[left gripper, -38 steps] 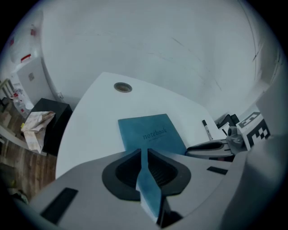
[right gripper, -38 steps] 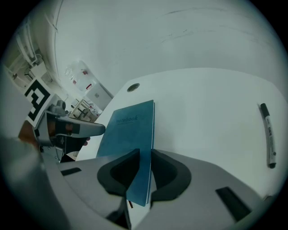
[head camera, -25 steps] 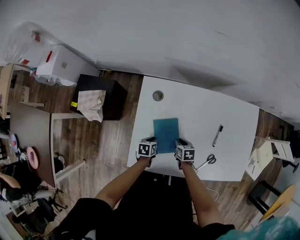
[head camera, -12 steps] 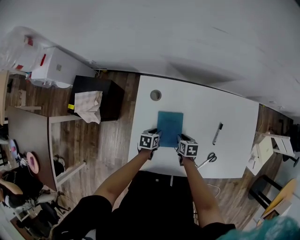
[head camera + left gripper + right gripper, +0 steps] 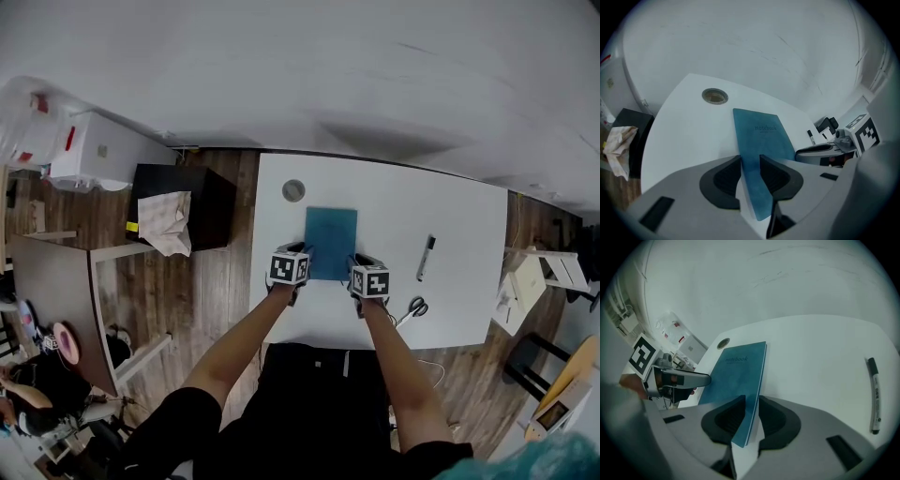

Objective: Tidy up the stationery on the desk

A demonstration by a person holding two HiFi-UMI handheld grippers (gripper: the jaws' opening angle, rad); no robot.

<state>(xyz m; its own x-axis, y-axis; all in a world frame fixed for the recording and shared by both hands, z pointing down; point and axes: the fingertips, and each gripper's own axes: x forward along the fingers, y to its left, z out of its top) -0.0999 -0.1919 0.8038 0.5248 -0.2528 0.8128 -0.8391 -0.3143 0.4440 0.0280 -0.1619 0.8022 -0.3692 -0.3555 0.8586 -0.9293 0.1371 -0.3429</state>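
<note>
A teal notebook [image 5: 331, 242] lies on the white desk [image 5: 459, 220], its far edge close to the round cable hole [image 5: 293, 190]. My left gripper [image 5: 298, 257] is at its near left corner and my right gripper [image 5: 362, 268] at its near right corner. In the left gripper view the notebook [image 5: 761, 129] runs between the jaws of the left gripper [image 5: 750, 161], which have just been opening. In the right gripper view the right gripper [image 5: 751, 401] is shut on the edge of the notebook [image 5: 736, 369]. A black marker [image 5: 425, 257] and scissors [image 5: 410, 307] lie to the right.
The marker [image 5: 875, 397] lies well right of the notebook. Left of the desk stands a black cabinet [image 5: 202, 187] with a paper bag on it, then a white box [image 5: 89, 150] and a wooden table [image 5: 52, 281]. A stool [image 5: 530, 291] stands at the right.
Both grippers and the notebook have moved away from me across the desk, so the notebook's far edge is now much nearer the cable hole. The marker and scissors have stayed put.
</note>
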